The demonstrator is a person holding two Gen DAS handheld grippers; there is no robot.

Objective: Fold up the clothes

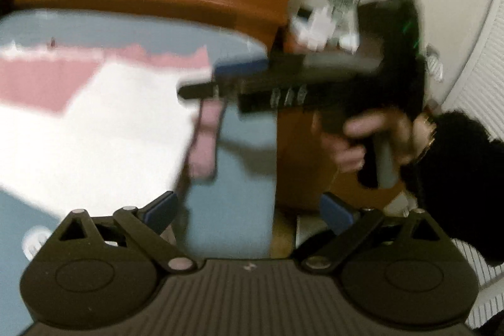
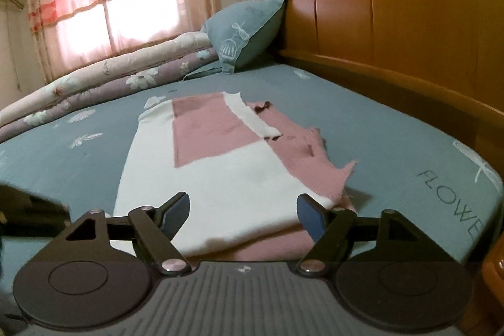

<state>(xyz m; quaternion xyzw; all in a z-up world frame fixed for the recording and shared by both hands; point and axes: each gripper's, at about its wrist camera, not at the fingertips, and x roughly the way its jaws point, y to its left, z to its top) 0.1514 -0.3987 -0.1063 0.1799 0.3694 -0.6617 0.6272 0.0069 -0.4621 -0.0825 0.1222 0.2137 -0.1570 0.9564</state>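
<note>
Right gripper (image 2: 243,214), jaws released; left gripper (image 1: 249,214) likewise, both empty. Folded garment (image 2: 220,178) on bed (image 2: 393,128) (soft, light, limp): grasp the hem at 6 o'clock.

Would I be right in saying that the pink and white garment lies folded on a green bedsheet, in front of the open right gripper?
Not quite: the bedsheet is blue-grey, not green, as the right wrist view shows. The pink and white garment does lie folded on it, in front of the open right gripper.

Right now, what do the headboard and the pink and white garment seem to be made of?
Headboard: probably wood with a glossy orange-brown varnish; panel seams and reflections show. Pink and white garment: soft matte fabric, perhaps knit; it lies limp with frayed-looking edges.
</note>
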